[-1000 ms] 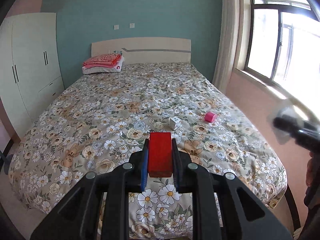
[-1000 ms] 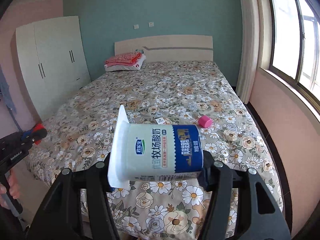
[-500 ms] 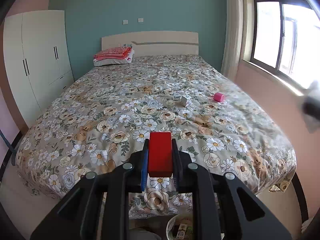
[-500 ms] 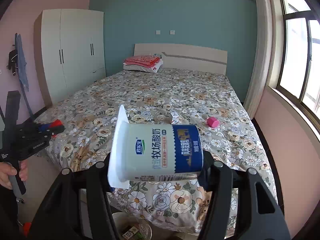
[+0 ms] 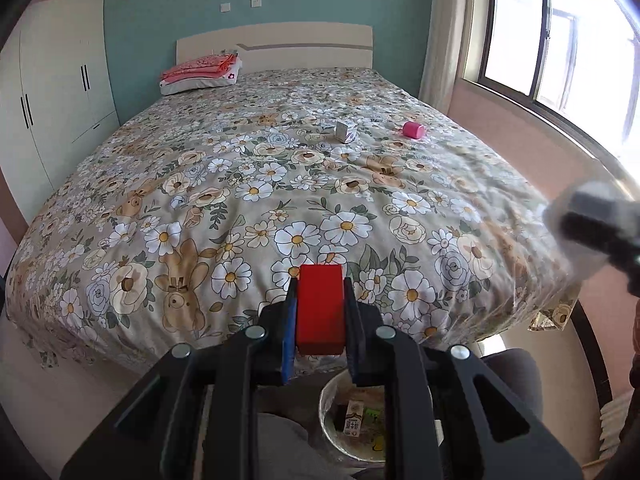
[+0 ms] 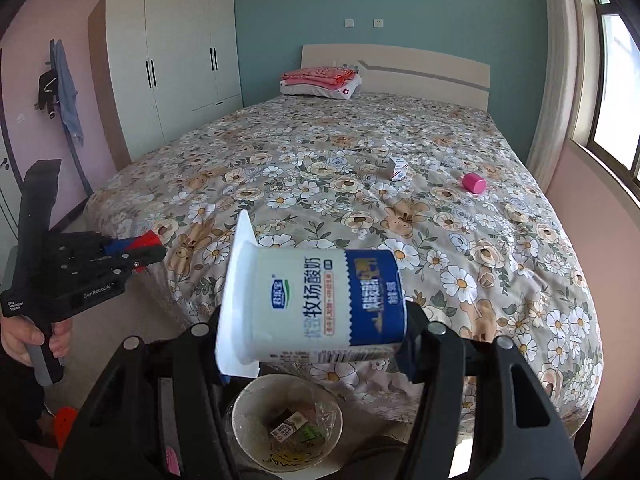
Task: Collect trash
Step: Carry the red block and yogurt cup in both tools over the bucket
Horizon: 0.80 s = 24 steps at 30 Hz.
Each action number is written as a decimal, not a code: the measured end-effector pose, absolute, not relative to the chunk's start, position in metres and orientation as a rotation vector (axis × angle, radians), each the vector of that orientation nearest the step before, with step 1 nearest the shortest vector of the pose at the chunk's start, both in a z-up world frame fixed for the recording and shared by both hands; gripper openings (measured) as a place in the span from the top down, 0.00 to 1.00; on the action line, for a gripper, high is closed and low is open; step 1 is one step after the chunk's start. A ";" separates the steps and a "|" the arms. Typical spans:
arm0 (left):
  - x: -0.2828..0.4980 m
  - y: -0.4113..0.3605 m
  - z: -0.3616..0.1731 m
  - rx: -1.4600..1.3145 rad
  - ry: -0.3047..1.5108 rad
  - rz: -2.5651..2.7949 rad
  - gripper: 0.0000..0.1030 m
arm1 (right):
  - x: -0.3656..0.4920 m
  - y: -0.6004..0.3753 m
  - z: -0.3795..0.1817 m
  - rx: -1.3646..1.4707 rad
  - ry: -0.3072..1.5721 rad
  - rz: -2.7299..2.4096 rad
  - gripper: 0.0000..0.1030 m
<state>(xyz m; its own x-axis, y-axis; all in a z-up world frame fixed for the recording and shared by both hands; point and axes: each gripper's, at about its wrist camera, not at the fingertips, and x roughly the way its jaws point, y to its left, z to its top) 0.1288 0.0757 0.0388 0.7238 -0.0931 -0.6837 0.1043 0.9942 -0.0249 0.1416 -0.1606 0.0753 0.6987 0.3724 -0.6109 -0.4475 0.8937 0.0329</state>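
My left gripper [image 5: 320, 312] is shut on a red block [image 5: 320, 308], held above the foot of the bed; it also shows in the right wrist view [image 6: 136, 248]. My right gripper [image 6: 316, 344] is shut on a white and blue yogurt cup [image 6: 316, 304] lying sideways, above a round trash bin [image 6: 244, 436]. The bin [image 5: 328, 416] holds several wrappers and sits on the floor below both grippers. On the bed lie a small white box [image 5: 345, 131] [image 6: 398, 169] and a pink cap [image 5: 413, 129] [image 6: 473, 182].
The bed with a floral cover [image 5: 280, 184] fills the middle. A white wardrobe [image 6: 168, 60] stands at the left, a window [image 5: 560, 40] at the right. Folded pink cloth on a pillow [image 5: 200, 74] lies by the headboard. Clothes hang on the left wall [image 6: 60, 88].
Both grippers have drawn back from the bed and tilted down with their objects still held. The trash bin has come into view below them.
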 end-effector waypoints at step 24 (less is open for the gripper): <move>0.151 0.030 -0.182 0.049 1.218 -0.227 0.78 | 0.154 -0.130 -0.179 -0.139 1.203 0.491 0.42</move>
